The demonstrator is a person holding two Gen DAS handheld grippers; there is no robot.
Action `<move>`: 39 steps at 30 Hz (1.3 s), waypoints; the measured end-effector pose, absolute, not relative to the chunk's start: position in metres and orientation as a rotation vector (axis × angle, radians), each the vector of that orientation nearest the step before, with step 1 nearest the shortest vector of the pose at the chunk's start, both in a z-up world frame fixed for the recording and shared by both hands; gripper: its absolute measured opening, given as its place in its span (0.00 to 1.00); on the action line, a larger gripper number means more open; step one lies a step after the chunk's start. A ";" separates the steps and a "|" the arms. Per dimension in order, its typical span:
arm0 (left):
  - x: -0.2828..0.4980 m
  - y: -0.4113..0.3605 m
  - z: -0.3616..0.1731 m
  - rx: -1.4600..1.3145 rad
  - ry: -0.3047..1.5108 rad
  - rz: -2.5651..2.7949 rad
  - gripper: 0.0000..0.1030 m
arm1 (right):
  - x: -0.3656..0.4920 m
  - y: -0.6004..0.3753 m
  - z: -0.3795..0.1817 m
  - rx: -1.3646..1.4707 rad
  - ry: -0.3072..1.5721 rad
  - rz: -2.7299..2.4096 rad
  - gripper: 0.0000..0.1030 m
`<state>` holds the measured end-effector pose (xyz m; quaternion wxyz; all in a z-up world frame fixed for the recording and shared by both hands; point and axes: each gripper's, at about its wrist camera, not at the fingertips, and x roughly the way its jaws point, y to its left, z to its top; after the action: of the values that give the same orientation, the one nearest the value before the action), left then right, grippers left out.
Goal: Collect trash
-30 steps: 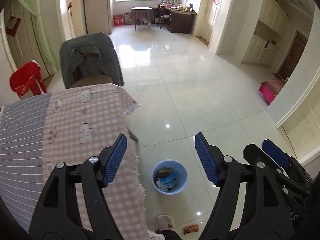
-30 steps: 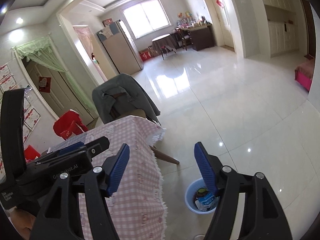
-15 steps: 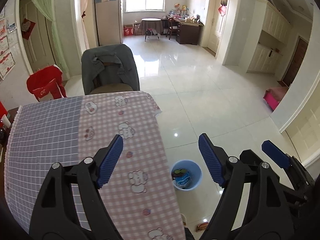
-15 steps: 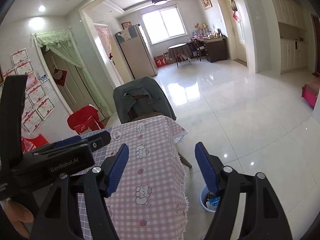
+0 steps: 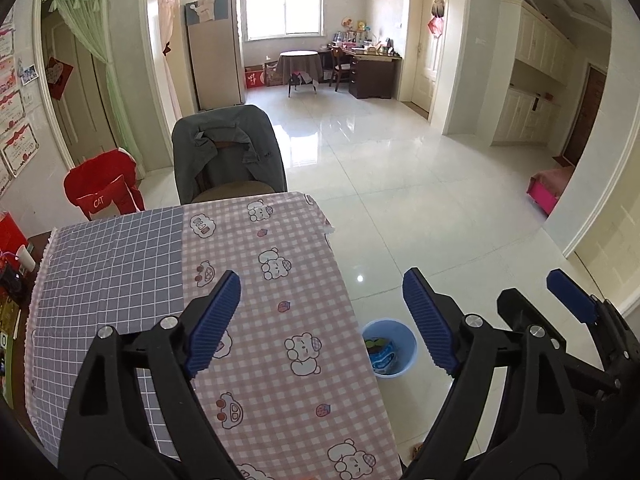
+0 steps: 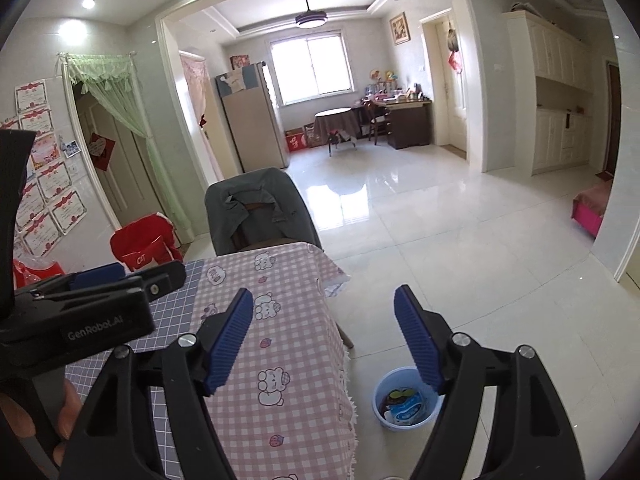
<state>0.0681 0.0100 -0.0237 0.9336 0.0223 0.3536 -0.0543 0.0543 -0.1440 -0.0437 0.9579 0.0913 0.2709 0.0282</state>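
Standing on the glossy white tile floor (image 5: 400, 184) just beside the table's right edge, the pale blue bin (image 5: 390, 347) holds crumpled wrappers. A pink and grey checked cloth (image 5: 256, 280) covers the table. The left gripper (image 5: 322, 320) and right gripper (image 6: 324, 340) have just been opening, nothing between them.

My left gripper (image 5: 322, 316) and right gripper (image 6: 324, 336) hang side by side, tilted downward, jaws just widened and empty; my left one's neighbour sits at three o'clock.

both hand-held grippers (image 5: 322, 322) raised, jaws opening, empty
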 end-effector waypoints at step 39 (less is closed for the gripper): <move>0.067 0.015 -0.020 0.043 0.711 -0.066 0.85 | 0.056 -0.139 -0.046 0.186 0.552 0.079 0.74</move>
<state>0.0670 0.0154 -0.0197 0.9367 0.0212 0.3480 -0.0325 0.0562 -0.1394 -0.0457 0.9571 0.0918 0.2721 0.0388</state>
